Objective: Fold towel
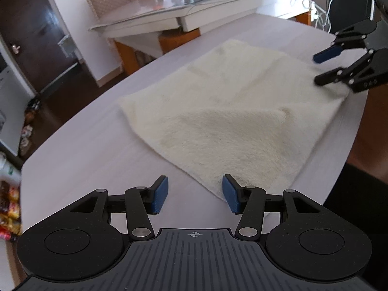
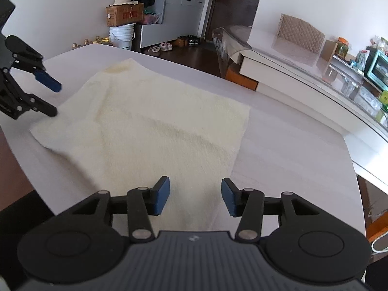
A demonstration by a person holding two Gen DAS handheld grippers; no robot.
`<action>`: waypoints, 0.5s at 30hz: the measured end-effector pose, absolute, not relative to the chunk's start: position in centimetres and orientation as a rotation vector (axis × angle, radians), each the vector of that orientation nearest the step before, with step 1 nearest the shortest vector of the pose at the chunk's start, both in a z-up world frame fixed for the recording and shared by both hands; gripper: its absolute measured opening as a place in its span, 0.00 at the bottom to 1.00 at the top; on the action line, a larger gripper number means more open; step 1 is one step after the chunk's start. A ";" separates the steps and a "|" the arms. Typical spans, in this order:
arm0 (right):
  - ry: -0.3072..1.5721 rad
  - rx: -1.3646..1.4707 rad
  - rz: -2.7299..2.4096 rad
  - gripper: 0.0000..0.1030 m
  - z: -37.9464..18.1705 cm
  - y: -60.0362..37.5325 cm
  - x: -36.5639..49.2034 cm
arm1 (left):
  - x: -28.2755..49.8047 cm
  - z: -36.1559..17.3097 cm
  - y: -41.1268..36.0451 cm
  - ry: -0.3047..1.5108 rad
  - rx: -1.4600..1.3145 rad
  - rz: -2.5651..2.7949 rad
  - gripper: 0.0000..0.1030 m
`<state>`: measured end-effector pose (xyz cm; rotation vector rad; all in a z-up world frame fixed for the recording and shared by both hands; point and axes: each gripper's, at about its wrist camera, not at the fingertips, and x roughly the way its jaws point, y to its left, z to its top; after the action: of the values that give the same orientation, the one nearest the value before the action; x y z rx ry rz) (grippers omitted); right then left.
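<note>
A cream towel lies on the pale grey table, folded over with an upper layer on a larger lower one. My left gripper is open and empty, just above the towel's near corner. My right gripper is open and empty above the towel's opposite end. Each gripper shows in the other's view: the right one at the towel's far right corner, the left one at the far left corner, both with jaws apart.
A glass-topped white counter with a teal oven and clutter stands beyond the table. A white bucket, a cardboard box and shoes sit on the dark floor. Snack packets lie at the left.
</note>
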<state>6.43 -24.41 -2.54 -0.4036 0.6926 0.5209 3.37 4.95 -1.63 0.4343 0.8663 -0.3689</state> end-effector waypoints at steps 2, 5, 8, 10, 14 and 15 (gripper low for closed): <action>0.670 -0.386 0.520 0.52 -2.2 -24.8 5.9 | 2.9 -1.5 5.4 0.875 0.444 -0.357 0.53; 0.618 -0.348 0.553 0.52 -1.2 -25.8 4.6 | 2.3 -1.3 5.8 0.890 0.470 -0.347 0.53; 0.555 -0.400 0.610 0.51 -0.5 -26.6 2.5 | 1.9 -1.0 6.0 0.905 0.487 -0.332 0.53; 0.543 -0.440 0.642 0.51 -0.6 -26.8 1.4 | 1.7 -0.5 6.2 0.883 0.470 -0.307 0.53; 0.560 -0.494 0.685 0.50 -1.2 -26.8 0.1 | 1.9 0.8 5.6 0.816 0.382 -0.306 0.53; 0.569 -0.508 0.696 0.47 -1.4 -26.7 0.0 | 2.1 1.0 5.2 0.805 0.363 -0.320 0.53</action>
<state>-0.02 -26.71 -1.39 -0.5085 0.5687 0.6963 2.10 5.21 0.96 0.3633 0.8051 -0.3200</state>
